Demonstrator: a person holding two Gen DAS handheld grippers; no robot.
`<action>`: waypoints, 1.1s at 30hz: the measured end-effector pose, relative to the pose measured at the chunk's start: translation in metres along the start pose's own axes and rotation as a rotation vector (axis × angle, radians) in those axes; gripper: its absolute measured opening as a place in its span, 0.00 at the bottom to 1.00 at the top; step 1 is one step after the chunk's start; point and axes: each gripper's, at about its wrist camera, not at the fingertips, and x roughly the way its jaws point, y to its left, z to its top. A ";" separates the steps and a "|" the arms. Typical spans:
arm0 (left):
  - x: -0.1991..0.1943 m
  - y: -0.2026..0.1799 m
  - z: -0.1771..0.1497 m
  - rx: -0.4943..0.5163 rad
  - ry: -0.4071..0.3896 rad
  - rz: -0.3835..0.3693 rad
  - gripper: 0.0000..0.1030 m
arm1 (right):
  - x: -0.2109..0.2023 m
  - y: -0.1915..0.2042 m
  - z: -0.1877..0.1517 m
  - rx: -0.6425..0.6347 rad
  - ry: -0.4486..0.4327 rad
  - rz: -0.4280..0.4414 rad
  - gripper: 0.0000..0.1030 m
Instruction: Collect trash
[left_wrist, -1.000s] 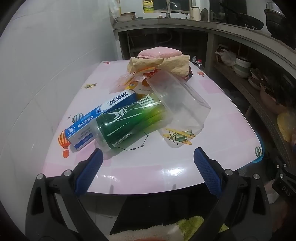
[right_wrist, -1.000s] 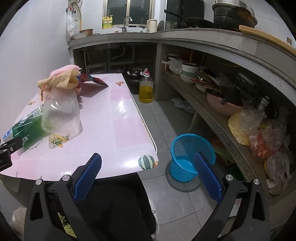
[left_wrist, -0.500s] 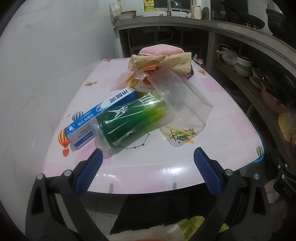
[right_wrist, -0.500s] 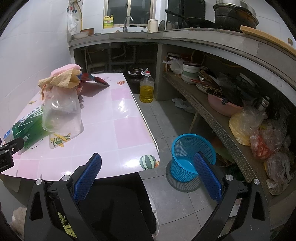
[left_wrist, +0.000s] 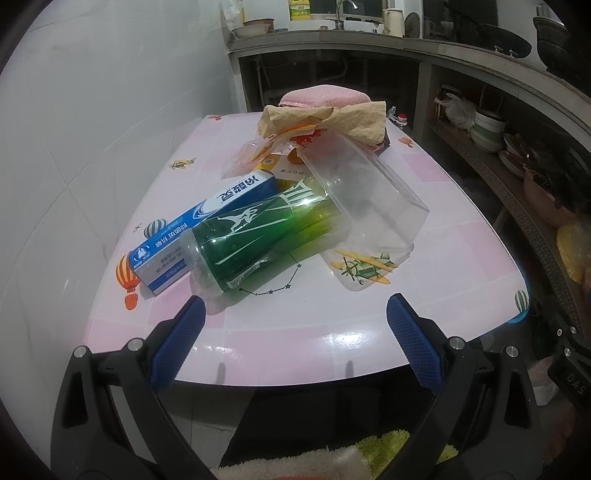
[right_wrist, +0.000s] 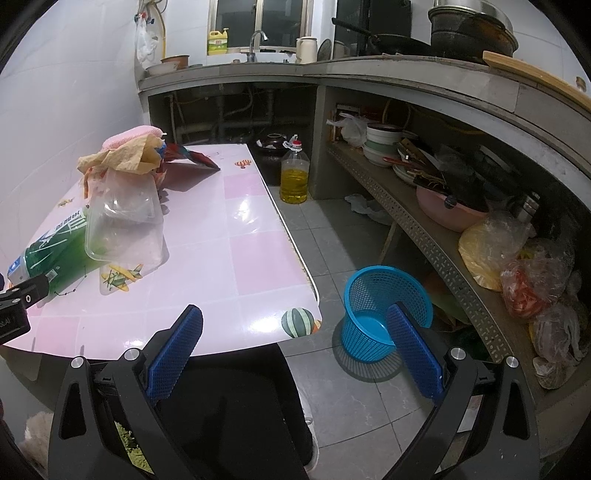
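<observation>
Over the last second the left gripper (left_wrist: 291, 325) has crept a little closer to the heap of trash on the pink table (left_wrist: 461, 243), its jaws wide apart and empty; the green bottle (left_wrist: 255, 236) now fills the centre of the left view, its near end just above the left blue pad, so a first pickup looks about to begin and nothing has been collected yet. The right gripper (right_wrist: 295, 343) has barely shifted: jaws apart, holding nothing, low in its frame over the floor, with the blue basket (right_wrist: 384, 295) at lower right partly behind its right finger. The blue toothpaste box (left_wrist: 192, 232) lies left of the bottle, touching it. The clear tub (left_wrist: 365, 199) overlaps the bottle's far end, and whether it rests on it is hard to tell. Under the crumpled brown paper (left_wrist: 332, 118) at upper centre, wrappers and a pink object are mostly hidden.
</observation>
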 end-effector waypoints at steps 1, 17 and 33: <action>0.000 0.000 0.000 0.000 0.000 0.000 0.92 | 0.000 0.000 0.000 0.000 0.000 0.000 0.94; 0.007 0.002 0.003 0.010 -0.002 -0.033 0.92 | 0.001 0.003 0.004 0.001 -0.001 -0.012 0.94; 0.015 0.016 0.025 -0.001 -0.002 -0.057 0.92 | 0.006 0.007 0.022 0.004 0.008 0.022 0.94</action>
